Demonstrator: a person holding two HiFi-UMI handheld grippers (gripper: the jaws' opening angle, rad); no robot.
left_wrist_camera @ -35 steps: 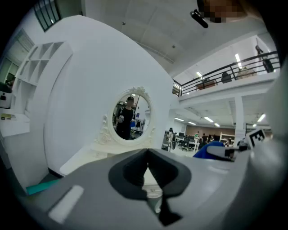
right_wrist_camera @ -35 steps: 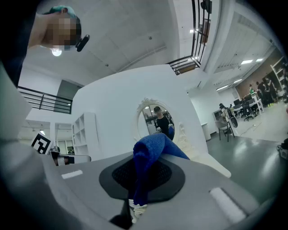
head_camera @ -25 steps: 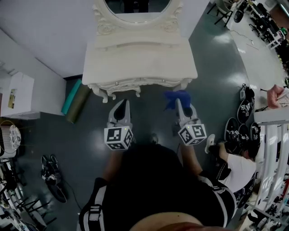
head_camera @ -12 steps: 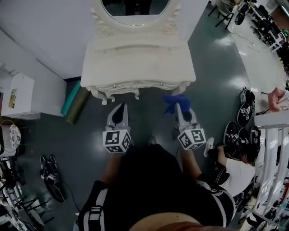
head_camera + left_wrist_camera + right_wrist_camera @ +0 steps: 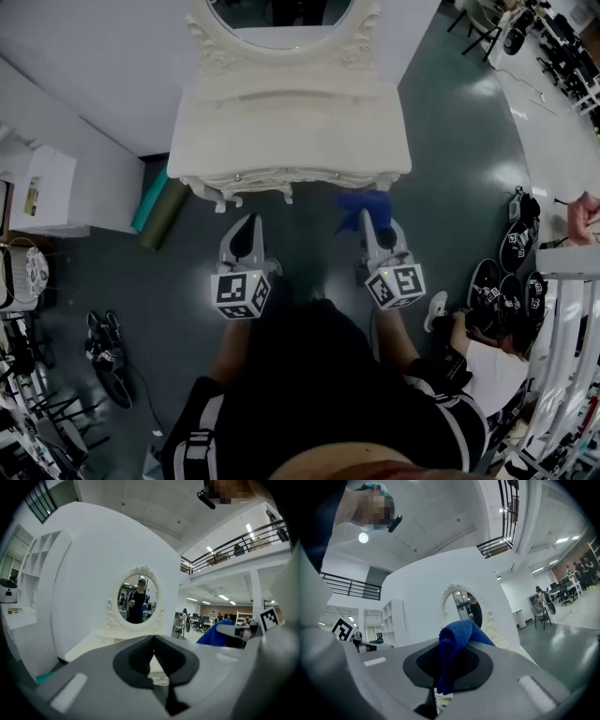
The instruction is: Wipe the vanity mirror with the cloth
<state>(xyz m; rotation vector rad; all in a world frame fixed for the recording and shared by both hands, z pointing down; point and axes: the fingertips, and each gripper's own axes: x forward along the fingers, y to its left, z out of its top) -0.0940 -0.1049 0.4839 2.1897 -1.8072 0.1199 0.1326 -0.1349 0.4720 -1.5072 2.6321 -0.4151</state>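
The head view puts the left gripper (image 5: 249,225) and right gripper (image 5: 368,217) just in front of the vanity table (image 5: 286,131), with the vanity mirror (image 5: 281,11) at its back. The gripper views show the jaws: the right pair clamps the blue cloth (image 5: 454,653), and the left pair is pressed together, empty.

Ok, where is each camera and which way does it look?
Head view: on the person's head, looking steeply down at the vanity table, both grippers, the person's arms.
Left gripper view: rides the left gripper, faces the vanity mirror past shut, empty jaws.
Right gripper view: rides the right gripper, faces the mirror; jaws shut on the blue cloth.
Both gripper views share the mirror.
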